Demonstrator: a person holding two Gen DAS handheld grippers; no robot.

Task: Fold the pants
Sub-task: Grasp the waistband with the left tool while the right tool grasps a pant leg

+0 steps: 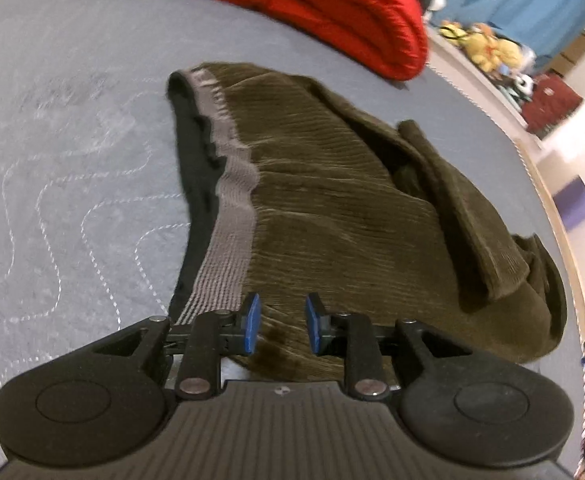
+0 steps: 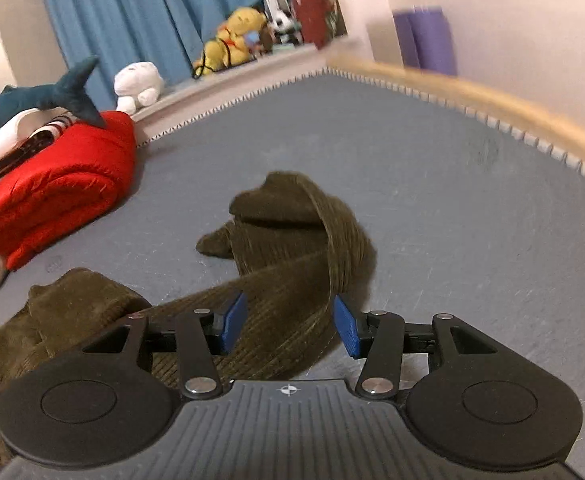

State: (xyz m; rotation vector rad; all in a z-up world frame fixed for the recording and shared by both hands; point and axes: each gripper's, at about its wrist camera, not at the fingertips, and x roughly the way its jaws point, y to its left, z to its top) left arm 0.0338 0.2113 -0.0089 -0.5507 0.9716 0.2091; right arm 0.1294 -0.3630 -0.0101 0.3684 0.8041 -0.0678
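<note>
Pants not yet folded
The pants (image 1: 332, 208) lie rumpled on the bed (image 1: 72, 160); both tools, left (image 1: 280, 328) and right (image 2: 290, 326), are held spread, nothing pinched.

A grey quilted mattress (image 2: 432, 184) with white stitched lines fills most of both views. At its far side lies a rolled red blanket (image 2: 60, 184), and a plush shark (image 2: 52, 96) lies on top of it. Behind hangs a blue curtain (image 2: 132, 12). A white soft toy (image 2: 138, 84) and a yellow soft toy (image 2: 232, 36) sit on a ledge. A purple roll (image 2: 426, 38) stands by the wall.
</note>
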